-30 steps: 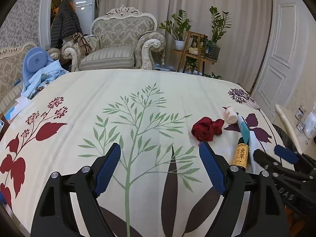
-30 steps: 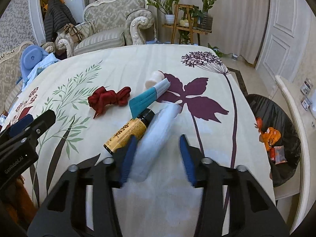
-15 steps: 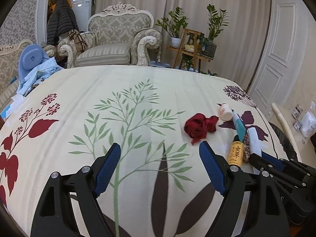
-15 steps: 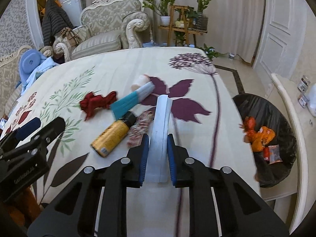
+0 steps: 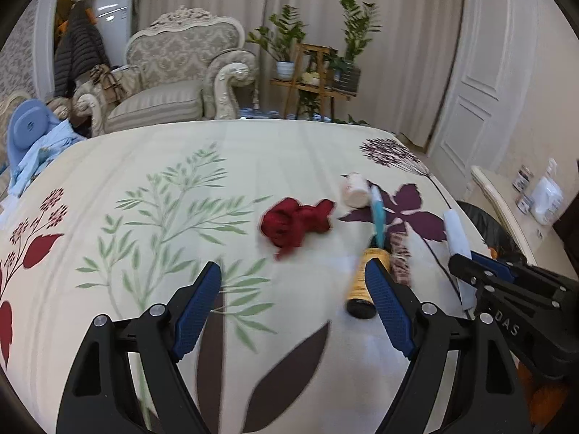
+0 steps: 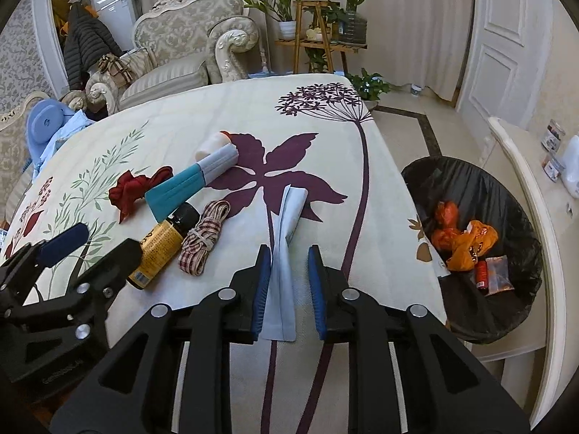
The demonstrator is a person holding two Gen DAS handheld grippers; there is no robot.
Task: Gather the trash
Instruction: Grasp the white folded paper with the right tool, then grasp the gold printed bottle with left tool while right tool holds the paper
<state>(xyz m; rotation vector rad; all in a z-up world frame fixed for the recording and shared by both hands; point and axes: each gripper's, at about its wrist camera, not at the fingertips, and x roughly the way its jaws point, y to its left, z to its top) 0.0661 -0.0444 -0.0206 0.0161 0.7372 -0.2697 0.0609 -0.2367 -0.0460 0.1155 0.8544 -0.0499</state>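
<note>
My right gripper (image 6: 288,262) has its jaws a little apart around a pale blue-white flat packet (image 6: 286,249) that lies between them on the flowered tablecloth (image 6: 325,137); the left pad touches it, the right pad stands off. It also shows in the left wrist view (image 5: 456,233). My left gripper (image 5: 293,282) is open and empty over the cloth, its right finger in front of a yellow bottle (image 5: 363,282). A red cloth wad (image 5: 293,222), a teal tube (image 6: 191,186), a checked ribbon bundle (image 6: 204,237) and a cream roll (image 6: 211,144) lie nearby.
A black-lined trash bin (image 6: 470,195) with orange wrappers stands off the table's right edge. A white side counter (image 6: 524,188) with jars is beyond it. An armchair (image 5: 173,72), plant stand (image 5: 318,68) and blue cloth (image 5: 39,141) are behind the table.
The right gripper's jaws have parted a little from the packet, which has twisted between them. The left gripper has shifted right, toward the bottle and red wad.
</note>
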